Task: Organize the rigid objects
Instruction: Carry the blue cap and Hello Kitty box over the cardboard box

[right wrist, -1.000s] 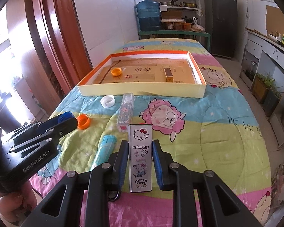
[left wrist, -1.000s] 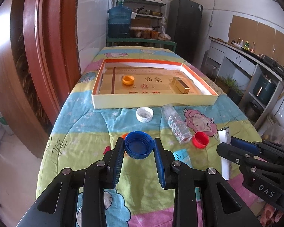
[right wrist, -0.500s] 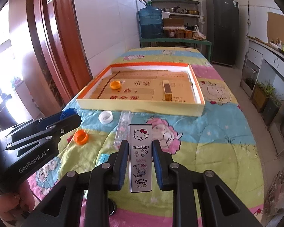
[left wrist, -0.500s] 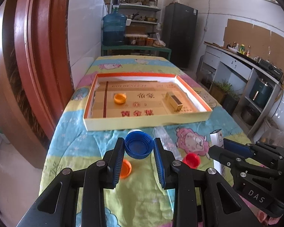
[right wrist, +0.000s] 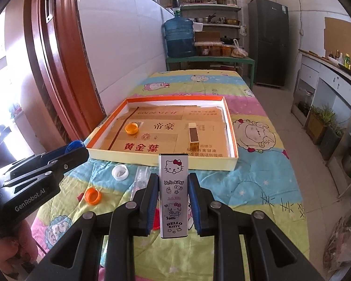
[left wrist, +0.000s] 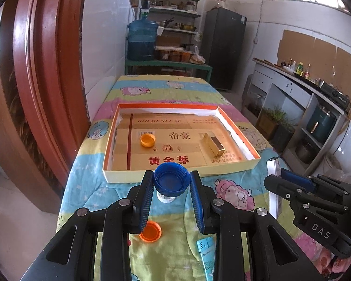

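My left gripper (left wrist: 172, 182) is shut on a blue bottle cap (left wrist: 172, 179), held above the quilt just short of the shallow orange-rimmed box (left wrist: 175, 172). My right gripper (right wrist: 173, 182) is shut on a silver Hello Kitty case (right wrist: 173, 194), also lifted, near the box's front wall (right wrist: 156, 160). Inside the box lie an orange cap (left wrist: 147, 139) and a gold bar-shaped box (left wrist: 214, 144). On the quilt stay an orange cap (right wrist: 93, 195), a white cap (right wrist: 120, 172) and a clear plastic bottle (right wrist: 140, 180). A light blue packet (left wrist: 207, 253) lies near my left fingers.
The table wears a cartoon quilt (right wrist: 257, 187). A red-brown door frame (left wrist: 35, 82) stands close on the left. A counter with cabinets (left wrist: 316, 107) runs along the right. Shelves, a water jug (left wrist: 141, 39) and a fridge (left wrist: 225, 49) stand behind the table's far end.
Both grippers have risen and moved forward toward the box with the blue cap and the case still held. The loose caps and bottle have slid lower in view.
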